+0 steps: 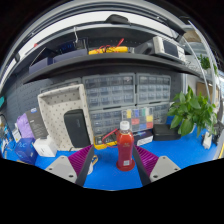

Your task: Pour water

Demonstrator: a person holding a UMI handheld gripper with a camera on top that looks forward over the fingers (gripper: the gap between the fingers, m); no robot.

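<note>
- The blue table (185,152) carries the work, a potted plant (192,108) off to one side.
- The red bottle (125,148) stands upright just ahead, between the fingers, ready for grasping.
- The gripper (118,160) is spread, gripping nothing.

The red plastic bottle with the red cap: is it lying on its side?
No, the red plastic bottle stands upright on the blue table, between the open gripper fingers with gaps beside it.
</note>
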